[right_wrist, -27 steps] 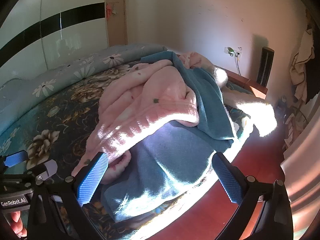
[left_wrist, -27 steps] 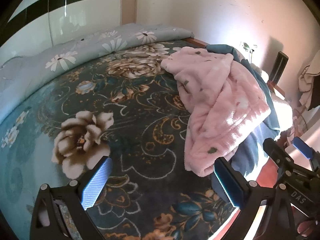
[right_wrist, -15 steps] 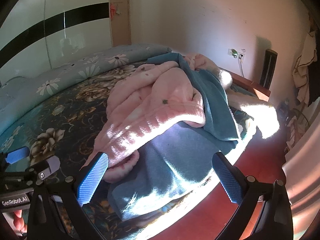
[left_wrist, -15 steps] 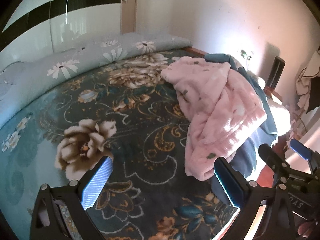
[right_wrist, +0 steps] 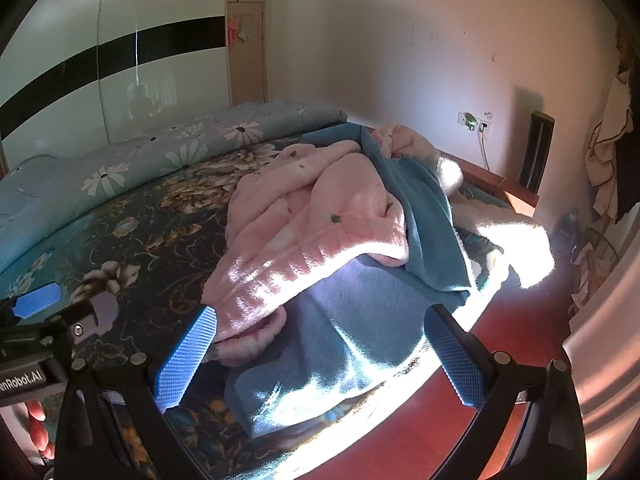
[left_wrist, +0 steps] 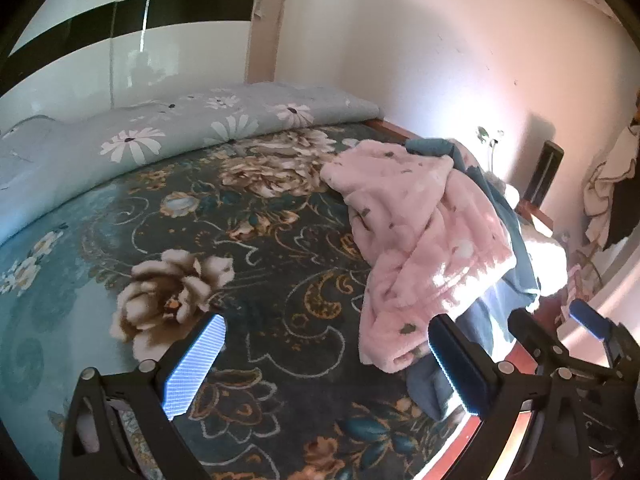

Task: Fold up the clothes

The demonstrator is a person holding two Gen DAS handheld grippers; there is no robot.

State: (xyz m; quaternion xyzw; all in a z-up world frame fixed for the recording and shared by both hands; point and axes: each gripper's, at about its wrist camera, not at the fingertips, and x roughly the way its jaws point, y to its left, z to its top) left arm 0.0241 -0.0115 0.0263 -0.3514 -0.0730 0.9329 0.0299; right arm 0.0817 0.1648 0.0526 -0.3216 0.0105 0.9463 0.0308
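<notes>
Both the left gripper (left_wrist: pixel 326 364) and right gripper (right_wrist: pixel 324 352) hover with jaws apart and empty, because the pink robe (right_wrist: pixel 320 232) lies crumpled on the blue garment (right_wrist: pixel 360 332) at the bed (left_wrist: pixel 200 240) edge, awaiting a grasp.

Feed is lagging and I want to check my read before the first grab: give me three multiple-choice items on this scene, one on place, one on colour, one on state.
1. Where does the pink garment lie?
A. on the blue garment, near the bed's edge
B. on the floor
C. on the daisy quilt

2. What colour are the gripper pads?
A. red
B. blue
C. green

3. How do the left gripper and right gripper stand?
A. both shut on cloth
B. one open, one shut
C. both open, holding nothing

Key: 1 A, pink overlaps blue by the lit edge; 2 B, both wrist views show blue pads; 3 C, fingers spread wide, cloth untouched.
</notes>
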